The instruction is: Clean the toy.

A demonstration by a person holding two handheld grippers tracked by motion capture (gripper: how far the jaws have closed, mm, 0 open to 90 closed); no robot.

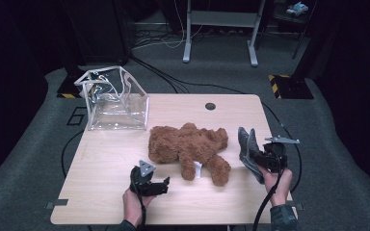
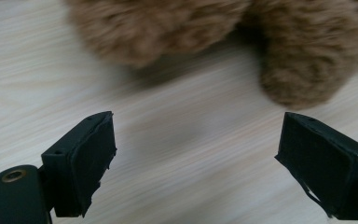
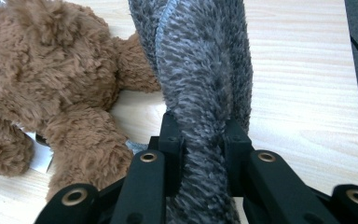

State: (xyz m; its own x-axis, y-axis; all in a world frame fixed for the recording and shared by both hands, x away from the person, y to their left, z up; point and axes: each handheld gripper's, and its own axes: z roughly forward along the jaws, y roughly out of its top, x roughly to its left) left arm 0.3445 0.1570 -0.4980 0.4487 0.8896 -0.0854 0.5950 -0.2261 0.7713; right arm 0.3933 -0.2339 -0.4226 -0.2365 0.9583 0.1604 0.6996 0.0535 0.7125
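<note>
Grey plush cloth [image 3: 200, 70] is pinched in our right tongs [image 3: 200, 140] near the right edge of the surface [image 1: 106, 159], beside the brown teddy bear [image 1: 188, 147]. Our left tongs [image 2: 196, 158] stand spread near the bear, gripping nothing. We judge the clear bag [image 1: 118, 103] at the far left corner not yet loaded.

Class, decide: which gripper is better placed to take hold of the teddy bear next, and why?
Left. The left gripper is open and empty, close to the teddy bear. The right gripper is shut on a grey cloth.
</note>
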